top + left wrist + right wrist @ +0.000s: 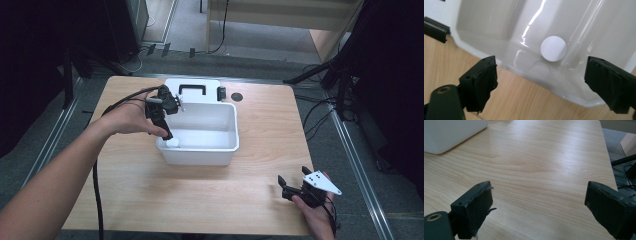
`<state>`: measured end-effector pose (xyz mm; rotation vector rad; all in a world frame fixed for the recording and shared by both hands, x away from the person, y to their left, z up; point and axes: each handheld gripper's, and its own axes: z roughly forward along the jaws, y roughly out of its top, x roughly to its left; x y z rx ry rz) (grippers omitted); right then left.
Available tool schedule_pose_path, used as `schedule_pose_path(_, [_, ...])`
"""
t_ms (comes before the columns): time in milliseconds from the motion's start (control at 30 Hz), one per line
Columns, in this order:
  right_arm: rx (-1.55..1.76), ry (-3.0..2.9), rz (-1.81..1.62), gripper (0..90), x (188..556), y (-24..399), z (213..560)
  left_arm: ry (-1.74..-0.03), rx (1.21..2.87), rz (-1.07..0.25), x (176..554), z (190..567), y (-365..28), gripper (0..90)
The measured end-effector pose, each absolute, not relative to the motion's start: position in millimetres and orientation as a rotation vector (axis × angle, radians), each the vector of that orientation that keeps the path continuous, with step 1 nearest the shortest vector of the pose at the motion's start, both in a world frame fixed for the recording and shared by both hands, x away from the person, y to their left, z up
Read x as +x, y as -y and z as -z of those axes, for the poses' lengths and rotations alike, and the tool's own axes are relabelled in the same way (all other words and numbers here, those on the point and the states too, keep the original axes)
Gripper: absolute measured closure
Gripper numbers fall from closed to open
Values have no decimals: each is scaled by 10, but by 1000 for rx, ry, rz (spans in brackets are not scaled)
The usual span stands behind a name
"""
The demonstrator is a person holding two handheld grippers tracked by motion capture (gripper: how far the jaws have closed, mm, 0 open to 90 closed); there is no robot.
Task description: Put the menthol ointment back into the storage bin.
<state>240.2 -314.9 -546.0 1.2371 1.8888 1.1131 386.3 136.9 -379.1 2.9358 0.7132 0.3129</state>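
A white plastic bin (227, 146) stands in the middle of the wooden table. A small white round disc (553, 48) lies inside it near the front left corner; the same disc (173, 143) sits just under the jaw tips in the high view. My left gripper (167, 131) hangs over that corner, pointing down into the bin, open with nothing between its jaws (540, 82). My right gripper (293, 175) is held low over the table's front right corner, open and empty (537, 207), well away from the bin (449, 132).
The bin's white lid (172, 86) with a black handle (192, 89) lies flat behind the bin, with a black latch (221, 93) at its right. A dark round grommet (237, 97) sits in the tabletop beside it. Bare wood (270, 125) spreads right of the bin.
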Motion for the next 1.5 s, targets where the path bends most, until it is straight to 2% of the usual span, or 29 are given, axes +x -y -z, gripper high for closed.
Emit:
schedule_pose_path(267, [1239,-1889,-1111,80,2403,3147,5461,-809,2901,-360,3822,3725,-1577,0])
schedule_pose_path(533, [1242,-1891,-1108,80,2405,3147,5461,-879,2861,-393,3735,3729,-1830,0])
schedule_pose_path(867, [1244,-1890,-1103,80,2406,3146,5461,-971,2829,-421,3591,3974,-2047,0])
schedule_pose_path(1133, [1246,-1889,-1102,80,2407,3145,5460,-1088,2723,-421,3492,4189,-2222,0])
schedule_pose_path(1500, [1247,-1888,-1101,80,2407,3144,5461,-1249,2493,-449,3288,4562,-2529,0])
